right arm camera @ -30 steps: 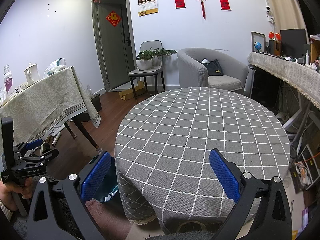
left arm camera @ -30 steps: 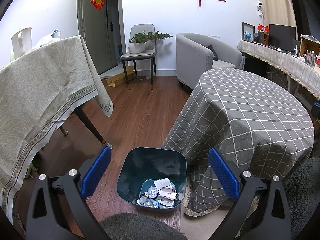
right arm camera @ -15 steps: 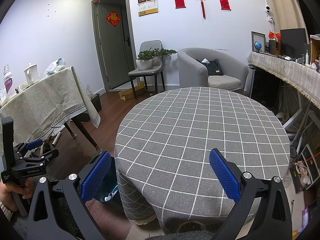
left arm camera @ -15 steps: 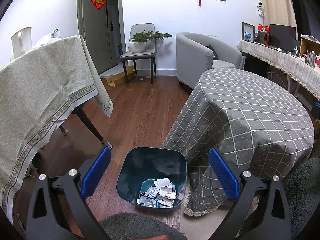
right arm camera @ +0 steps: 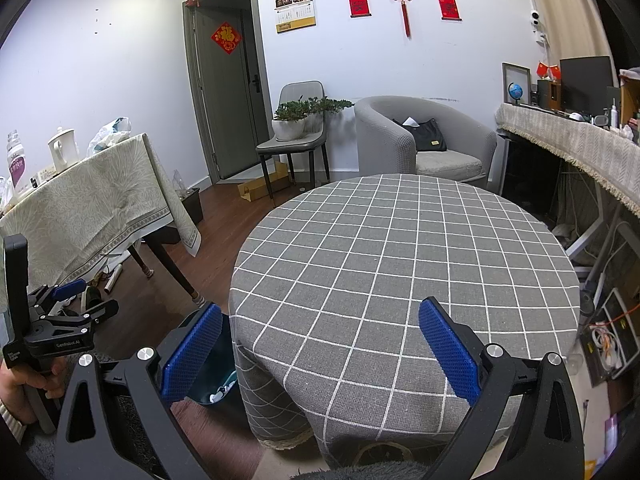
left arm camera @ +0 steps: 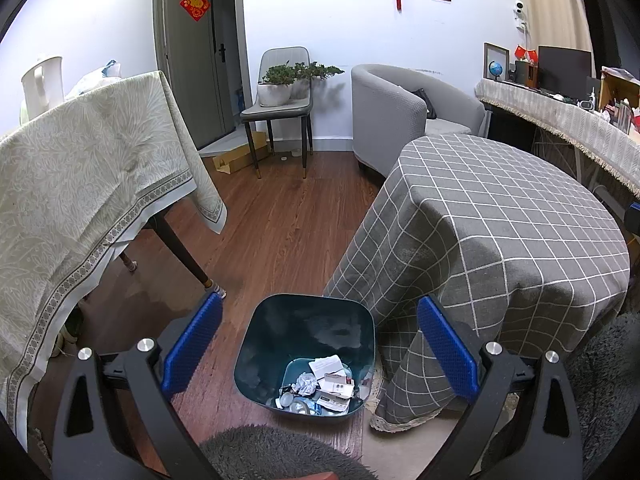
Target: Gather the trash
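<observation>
A dark teal trash bin (left arm camera: pixel 256 344) stands on the wood floor beside the round table, with crumpled paper and wrappers (left arm camera: pixel 320 384) at its bottom. My left gripper (left arm camera: pixel 320 350) hovers above the bin, open and holding nothing. In the right wrist view, my right gripper (right arm camera: pixel 320 354) is open and empty over the near edge of the round table (right arm camera: pixel 400 248), whose grey checked cloth is bare. The bin's edge (right arm camera: pixel 218 364) peeks out behind the left finger there. The left gripper (right arm camera: pixel 60 320), held in a hand, shows at the far left.
A table with a pale patterned cloth (left arm camera: pixel 80 184) stands to the left, its leg (left arm camera: pixel 188 256) near the bin. A grey armchair (right arm camera: pixel 424 140), a chair with a potted plant (right arm camera: pixel 296 128) and a cluttered side counter (right arm camera: pixel 568 144) lie beyond. A grey rug (left arm camera: pixel 280 456) lies at the near edge.
</observation>
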`<state>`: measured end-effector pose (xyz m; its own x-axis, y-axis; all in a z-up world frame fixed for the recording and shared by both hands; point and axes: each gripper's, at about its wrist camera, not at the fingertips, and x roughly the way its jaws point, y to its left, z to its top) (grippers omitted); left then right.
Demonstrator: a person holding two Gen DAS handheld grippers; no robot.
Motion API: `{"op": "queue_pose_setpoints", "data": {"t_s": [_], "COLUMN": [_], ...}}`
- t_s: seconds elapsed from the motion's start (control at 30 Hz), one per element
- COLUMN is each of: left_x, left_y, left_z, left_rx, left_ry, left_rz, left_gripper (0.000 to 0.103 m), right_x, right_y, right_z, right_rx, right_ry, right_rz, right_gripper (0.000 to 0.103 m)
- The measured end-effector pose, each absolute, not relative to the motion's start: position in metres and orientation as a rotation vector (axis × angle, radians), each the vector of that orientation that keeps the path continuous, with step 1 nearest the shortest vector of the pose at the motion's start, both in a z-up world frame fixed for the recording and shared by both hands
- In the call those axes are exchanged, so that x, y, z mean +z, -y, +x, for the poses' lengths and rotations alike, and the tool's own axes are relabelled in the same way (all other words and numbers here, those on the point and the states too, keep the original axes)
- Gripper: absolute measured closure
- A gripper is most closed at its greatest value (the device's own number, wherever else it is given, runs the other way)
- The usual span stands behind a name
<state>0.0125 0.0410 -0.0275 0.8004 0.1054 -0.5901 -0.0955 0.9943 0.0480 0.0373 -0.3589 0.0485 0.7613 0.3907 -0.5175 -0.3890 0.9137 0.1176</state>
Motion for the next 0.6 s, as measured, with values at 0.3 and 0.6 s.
{"op": "queue_pose_setpoints", "data": {"t_s": [0.3, 0.6], "left_x": [-0.0274, -0.0278], "left_y": [-0.0406, -0.0367], "left_z": [0.0125, 0.0191], "left_rx": [0.108, 0.119], "left_ry": [-0.635, -0.668], "left_rz": [0.018, 0.066], "left_gripper": [0.003, 0.003], "right_x": [0.0488, 0.0485], "right_y": [0.3587, 0.3565], "right_z": [0.0375, 0.0348], "right_rx": [0.424, 0.416], "right_ry": [-0.564, -0.555], "right_rz": [0.003, -0.013], "right_gripper": [0.003, 0.003]}}
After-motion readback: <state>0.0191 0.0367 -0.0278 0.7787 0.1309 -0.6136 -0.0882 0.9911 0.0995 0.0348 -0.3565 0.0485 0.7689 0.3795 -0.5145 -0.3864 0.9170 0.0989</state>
